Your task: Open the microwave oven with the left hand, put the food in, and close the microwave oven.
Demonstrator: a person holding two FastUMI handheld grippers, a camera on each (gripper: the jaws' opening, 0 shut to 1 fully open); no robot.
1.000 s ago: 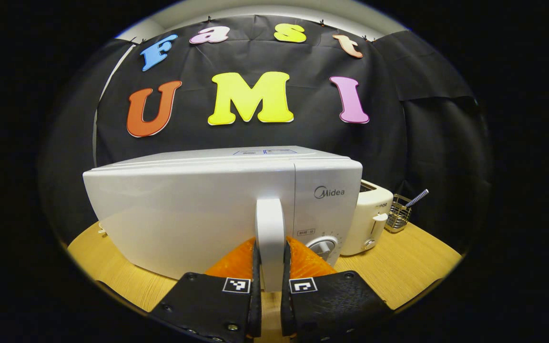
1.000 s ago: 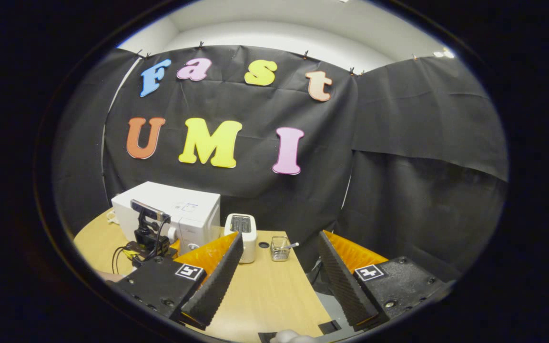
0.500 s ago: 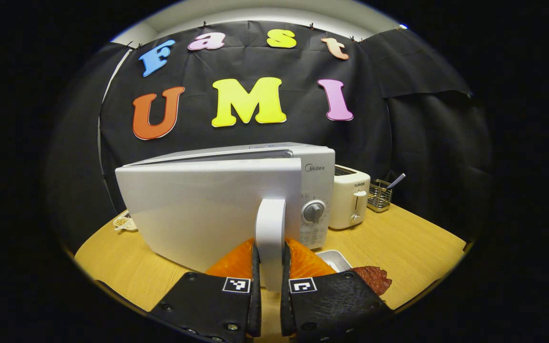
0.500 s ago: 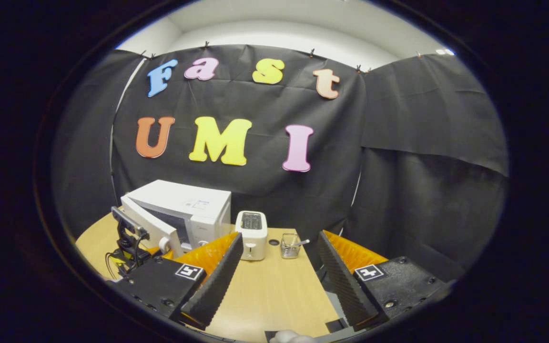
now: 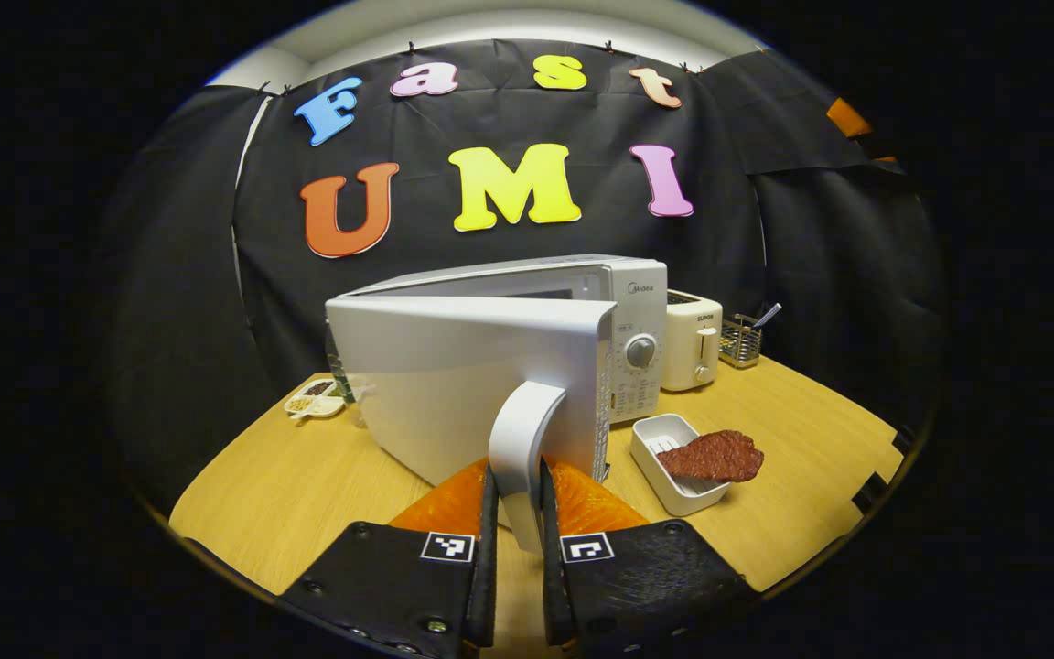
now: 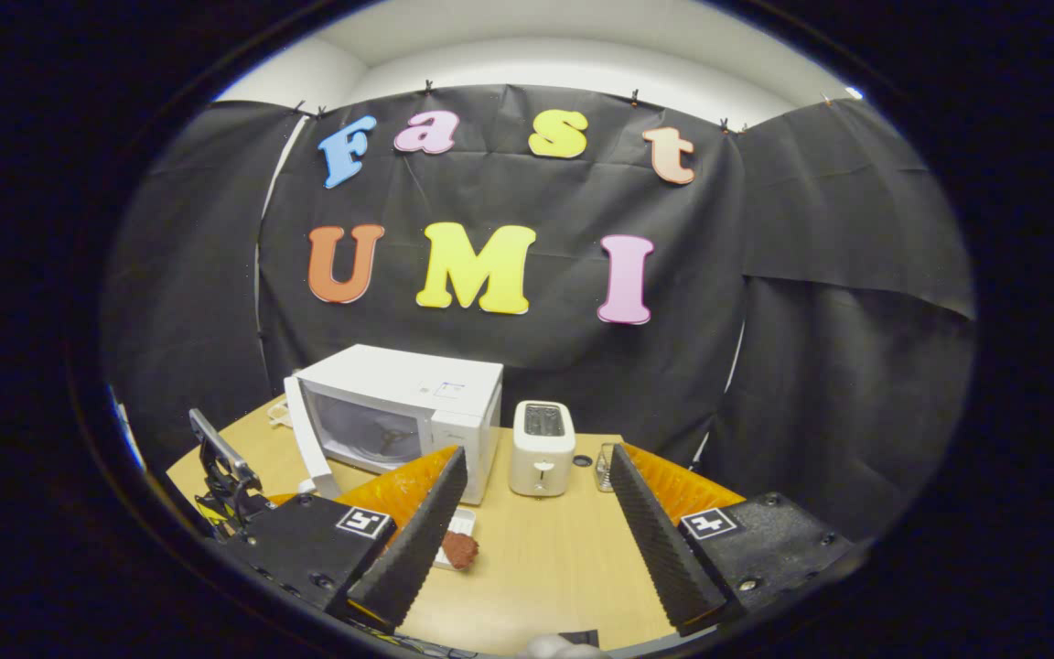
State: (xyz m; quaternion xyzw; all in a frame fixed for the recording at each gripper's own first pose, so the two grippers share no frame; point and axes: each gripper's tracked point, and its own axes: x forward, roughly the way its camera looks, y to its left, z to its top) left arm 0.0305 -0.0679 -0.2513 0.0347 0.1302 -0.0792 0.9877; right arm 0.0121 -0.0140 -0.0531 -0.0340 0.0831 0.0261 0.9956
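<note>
The white microwave (image 5: 623, 302) stands on the wooden table, its door (image 5: 454, 375) swung well out. My left gripper (image 5: 515, 476) is shut on the door's white handle (image 5: 522, 430). In the right gripper view the microwave (image 6: 454, 394) shows its open cavity (image 6: 371, 435) and the door (image 6: 306, 448) stands edge-on, with the left gripper (image 6: 225, 476) far left. A red-brown slice of food (image 5: 710, 455) lies on a small white dish (image 5: 648, 450) in front of the controls; the food (image 6: 460, 549) also peeks past my right fingers. My right gripper (image 6: 538, 455) hangs open above the table, holding nothing.
A white toaster (image 5: 692, 339) stands right of the microwave, with a wire basket (image 5: 742, 339) holding a utensil beyond it. A small condiment dish (image 5: 312, 401) sits at the table's far left. The table's front edge (image 5: 820, 540) runs close on the right.
The microwave door has swung from shut to wide open, pulled by my left gripper on its handle. The food dish has come into view. My right gripper stays open.
</note>
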